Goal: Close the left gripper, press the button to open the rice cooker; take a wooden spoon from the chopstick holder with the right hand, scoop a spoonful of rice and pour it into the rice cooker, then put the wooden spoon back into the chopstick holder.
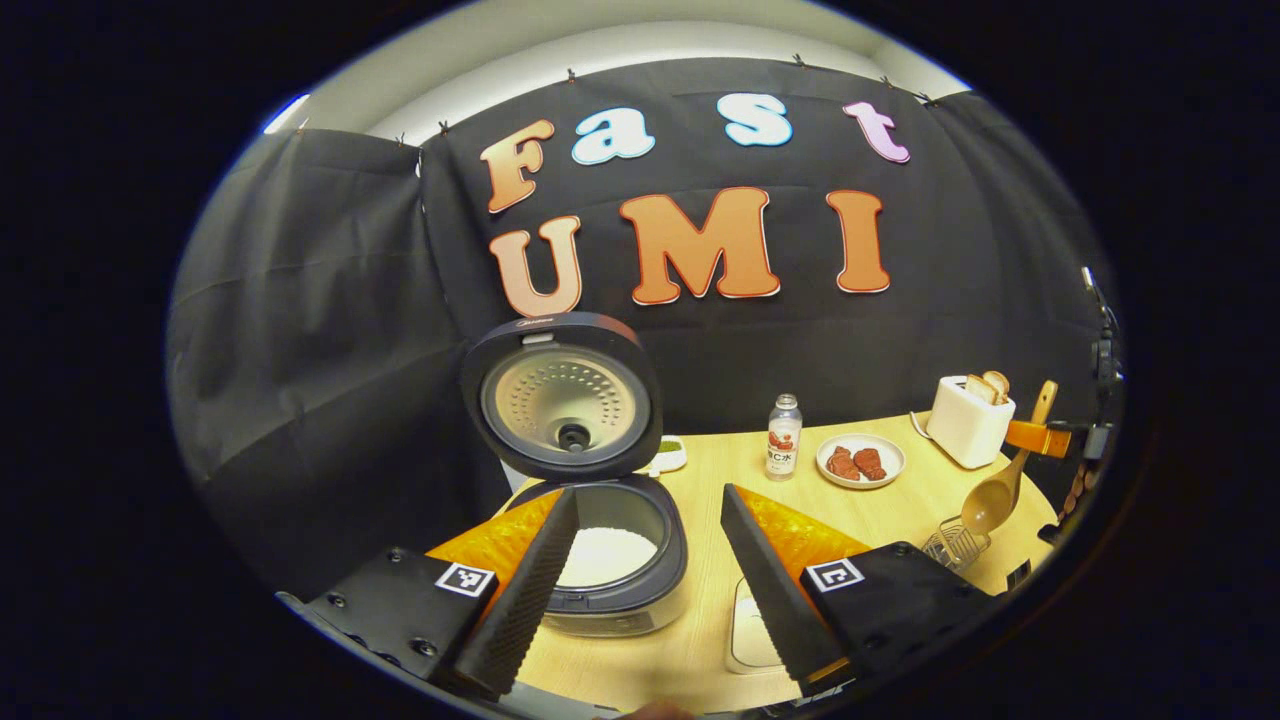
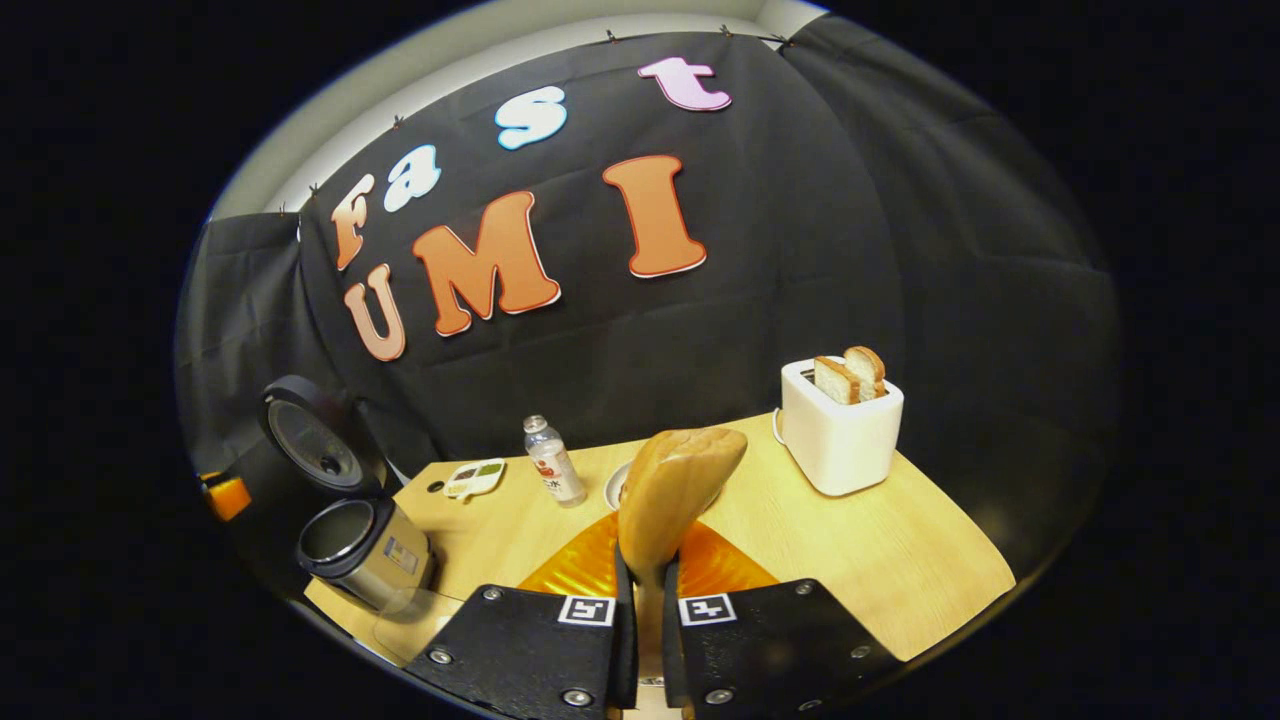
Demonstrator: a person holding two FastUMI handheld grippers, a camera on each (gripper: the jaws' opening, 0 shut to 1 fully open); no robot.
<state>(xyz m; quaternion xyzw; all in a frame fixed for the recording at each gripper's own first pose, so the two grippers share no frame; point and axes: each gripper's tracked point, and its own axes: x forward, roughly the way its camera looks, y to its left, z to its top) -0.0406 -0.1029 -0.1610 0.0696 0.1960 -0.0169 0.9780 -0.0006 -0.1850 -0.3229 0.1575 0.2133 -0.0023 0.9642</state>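
Observation:
The rice cooker [image 1: 615, 590] stands with its lid [image 1: 565, 400] raised and white rice in its pot. My left gripper [image 1: 649, 492] is open just in front of it, nothing between its fingers. At the table's right, my right gripper [image 1: 1045, 438] is shut on the wooden spoon [image 1: 995, 495], whose bowl hangs just above the wire chopstick holder [image 1: 955, 543]. In the right gripper view the spoon [image 2: 675, 490] rises from my shut right gripper [image 2: 645, 585]. The open cooker [image 2: 360, 545] sits far left there, the left gripper [image 2: 225, 495] beside it.
A white toaster [image 1: 968, 418] with bread, a plate of meat [image 1: 860, 460], a bottle [image 1: 783, 437] and a small dish [image 1: 668, 455] line the back of the wooden table [image 1: 700, 480]. A pale container [image 1: 750, 630] sits near the front edge beside the cooker.

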